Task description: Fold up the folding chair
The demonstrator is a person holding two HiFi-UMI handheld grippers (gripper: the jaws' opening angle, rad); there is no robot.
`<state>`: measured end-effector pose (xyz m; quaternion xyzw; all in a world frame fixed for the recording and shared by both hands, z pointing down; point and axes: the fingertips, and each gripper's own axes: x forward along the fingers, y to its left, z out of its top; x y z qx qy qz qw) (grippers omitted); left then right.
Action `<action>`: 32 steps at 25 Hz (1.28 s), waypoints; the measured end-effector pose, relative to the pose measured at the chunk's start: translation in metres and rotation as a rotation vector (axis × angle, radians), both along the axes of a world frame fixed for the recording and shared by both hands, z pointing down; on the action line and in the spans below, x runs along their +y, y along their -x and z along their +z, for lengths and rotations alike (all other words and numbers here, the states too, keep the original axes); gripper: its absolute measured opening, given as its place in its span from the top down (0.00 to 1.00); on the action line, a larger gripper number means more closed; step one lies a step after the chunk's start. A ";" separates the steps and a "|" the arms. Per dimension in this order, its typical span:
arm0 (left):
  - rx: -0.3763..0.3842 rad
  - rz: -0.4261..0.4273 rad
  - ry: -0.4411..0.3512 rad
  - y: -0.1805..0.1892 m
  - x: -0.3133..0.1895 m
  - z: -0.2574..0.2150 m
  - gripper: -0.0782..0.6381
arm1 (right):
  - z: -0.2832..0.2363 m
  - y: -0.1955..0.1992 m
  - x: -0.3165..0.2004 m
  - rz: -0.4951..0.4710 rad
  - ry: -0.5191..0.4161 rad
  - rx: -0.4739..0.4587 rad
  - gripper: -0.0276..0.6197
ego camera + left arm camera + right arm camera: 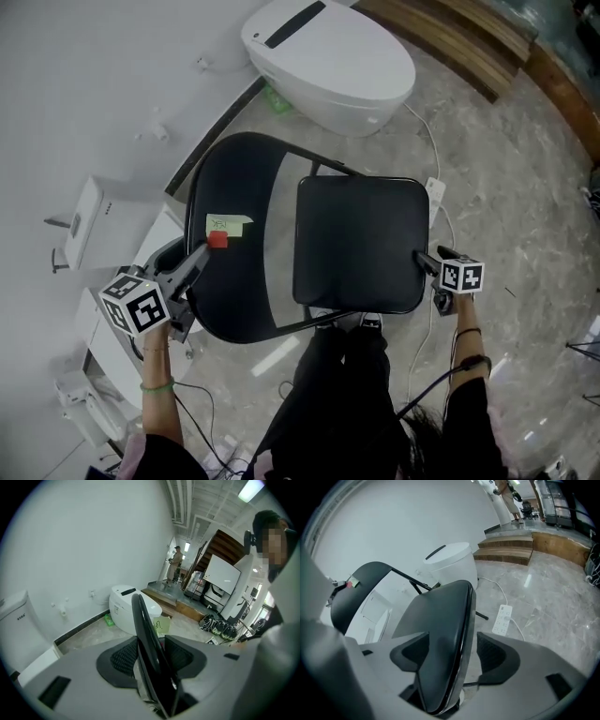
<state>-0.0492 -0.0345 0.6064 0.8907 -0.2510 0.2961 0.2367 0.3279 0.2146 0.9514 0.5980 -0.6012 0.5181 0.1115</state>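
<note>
Marble floor (506, 187) | folding chair (356, 272), I judge stiff, light | left gripper (208, 246) fingers clamp backrest (145, 634) rim | right gripper (424, 260) fingers straddle seat (440, 639) edge, released; lift there

My left gripper (210, 245) has its fingers on the black chair's (356, 244) backrest; my right gripper (424, 261) meets the seat's edge.

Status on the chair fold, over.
Left gripper jaws around backrest edge, grip unclear. Right gripper jaws open around seat edge. Folding chair unfolded. Toilet behind, power strip beside; nothing on seat.
</note>
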 end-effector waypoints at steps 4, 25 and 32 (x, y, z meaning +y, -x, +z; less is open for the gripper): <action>-0.022 0.067 -0.019 -0.013 -0.015 -0.002 0.65 | 0.023 0.002 -0.008 0.008 -0.007 -0.110 0.48; 0.084 0.184 0.042 -0.017 -0.025 -0.004 0.61 | 0.048 0.034 -0.027 0.094 -0.067 -0.480 0.43; 0.152 0.202 0.085 -0.041 -0.010 -0.036 0.61 | 0.008 0.041 -0.033 0.163 -0.136 -0.447 0.45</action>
